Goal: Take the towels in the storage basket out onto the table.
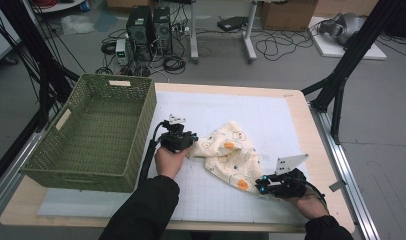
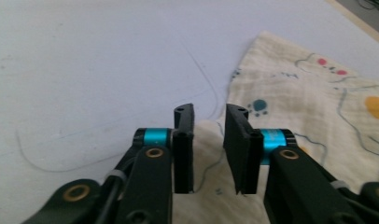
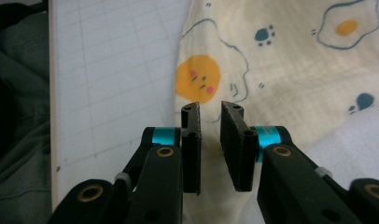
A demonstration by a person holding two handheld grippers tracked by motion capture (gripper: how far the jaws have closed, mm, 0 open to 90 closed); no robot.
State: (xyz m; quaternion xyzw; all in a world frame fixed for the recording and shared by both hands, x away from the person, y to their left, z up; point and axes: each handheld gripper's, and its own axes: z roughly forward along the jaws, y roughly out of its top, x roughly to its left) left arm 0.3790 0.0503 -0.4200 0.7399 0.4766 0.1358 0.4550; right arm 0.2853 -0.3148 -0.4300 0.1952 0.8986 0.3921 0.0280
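Both claws, left [image 2: 210, 116] and right [image 3: 210, 114], spread over the egg-print cloth [image 1: 231, 152]; beside it, a green wicker basket [image 1: 91, 130] on the bench [image 1: 301, 107].

A light wooden table [image 1: 318, 150] carries a white gridded mat [image 1: 271, 120] over most of its top. A cream printed cloth [image 1: 231, 150] lies crumpled on the mat between the left gripper [image 1: 183, 141] and the right gripper [image 1: 263, 186]. A green woven basket [image 1: 141, 130] stands just beyond the left gripper's outer side.

Even, soft light (slight blur)
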